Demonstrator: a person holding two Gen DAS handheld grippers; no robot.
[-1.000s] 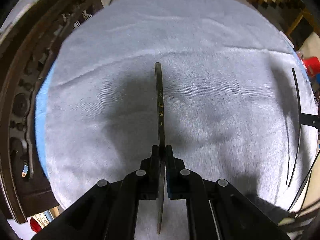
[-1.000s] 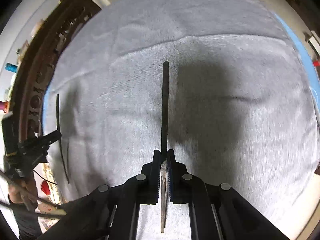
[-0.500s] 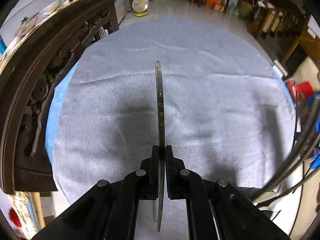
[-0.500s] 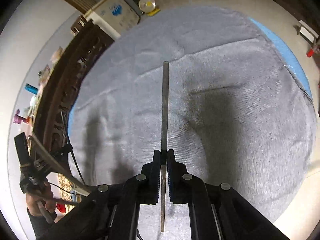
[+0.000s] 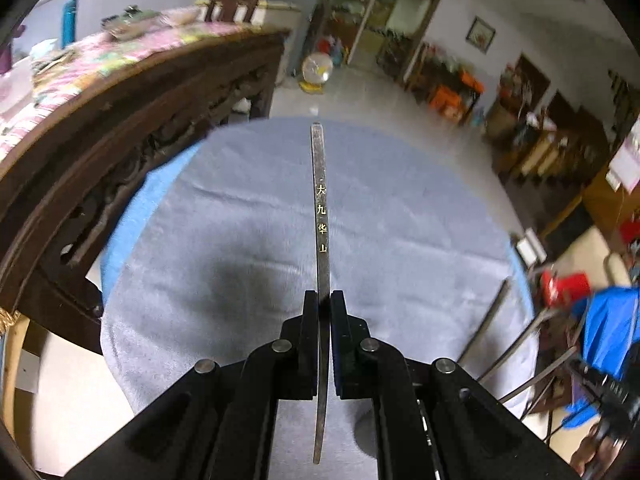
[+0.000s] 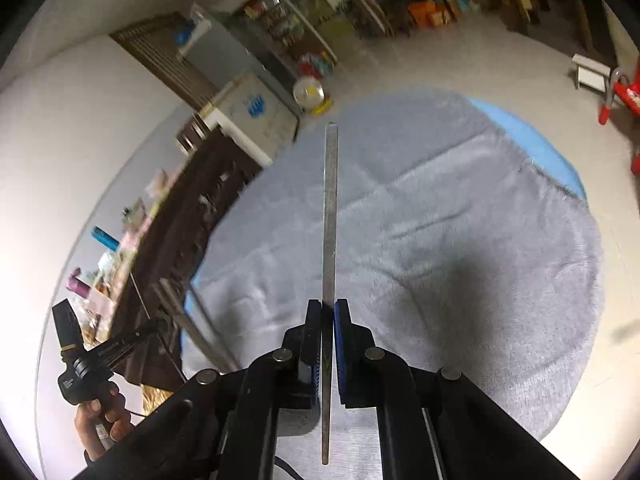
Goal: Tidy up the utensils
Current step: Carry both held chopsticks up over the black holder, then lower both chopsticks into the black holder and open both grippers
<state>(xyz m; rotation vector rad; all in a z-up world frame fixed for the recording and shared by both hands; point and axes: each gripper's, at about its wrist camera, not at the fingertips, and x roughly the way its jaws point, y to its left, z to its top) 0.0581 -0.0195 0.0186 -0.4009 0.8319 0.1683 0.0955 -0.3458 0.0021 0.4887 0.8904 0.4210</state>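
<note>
Both pairs of fingers are clamped on dark chopsticks at frame centre, the left gripper [image 5: 324, 308] pinching a lettered chopstick [image 5: 321, 216] and the right gripper [image 6: 327, 316] a plain chopstick [image 6: 330, 208], each raised above the grey cloth [image 5: 400, 220], so pickup looks done while pairing and placing remain.

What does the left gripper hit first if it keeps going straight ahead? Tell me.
Probably the grey cloth on the table: the left gripper, shut on a chopstick, points down towards its far part. Nothing else shows in that line, though depth is unclear.
</note>
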